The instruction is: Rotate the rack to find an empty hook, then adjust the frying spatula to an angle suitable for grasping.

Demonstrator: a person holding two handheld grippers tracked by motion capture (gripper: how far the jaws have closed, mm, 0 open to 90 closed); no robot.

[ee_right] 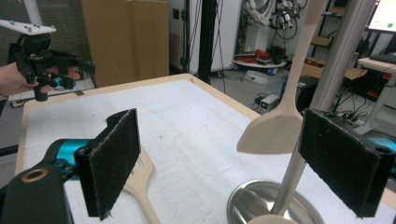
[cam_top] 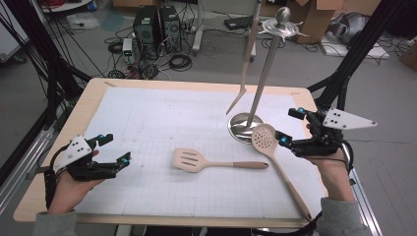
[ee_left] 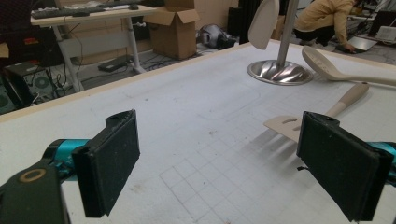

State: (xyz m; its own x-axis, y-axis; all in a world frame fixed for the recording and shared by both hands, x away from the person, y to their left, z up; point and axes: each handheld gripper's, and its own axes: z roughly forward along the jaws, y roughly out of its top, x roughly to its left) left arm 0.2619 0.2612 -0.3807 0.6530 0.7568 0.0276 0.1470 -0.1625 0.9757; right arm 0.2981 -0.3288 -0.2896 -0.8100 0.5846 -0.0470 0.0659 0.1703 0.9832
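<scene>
Two utensils lie loose on the table, and your open right gripper (cam_top: pixel 289 126) is closest to the skimmer.

Your skimmer (cam_top: pixel 265 139) lies near the table's right edge, its perforated head touching the stand base (cam_top: pixel 239 129), handle running toward the near right corner. Both tongs stand wide with nothing between the pads. Grab the head there and you may knock the stand pole (cam_top: pixel 265 69) or set the hanging turner (cam_top: pixel 244 69) swinging. The slotted spatula (cam_top: pixel 196 160) lies mid-table, handle tip just beside the skimmer's, so a sideways drag could shove it. Your left gripper (cam_top: pixel 117 149) waits by the near left corner.
</scene>
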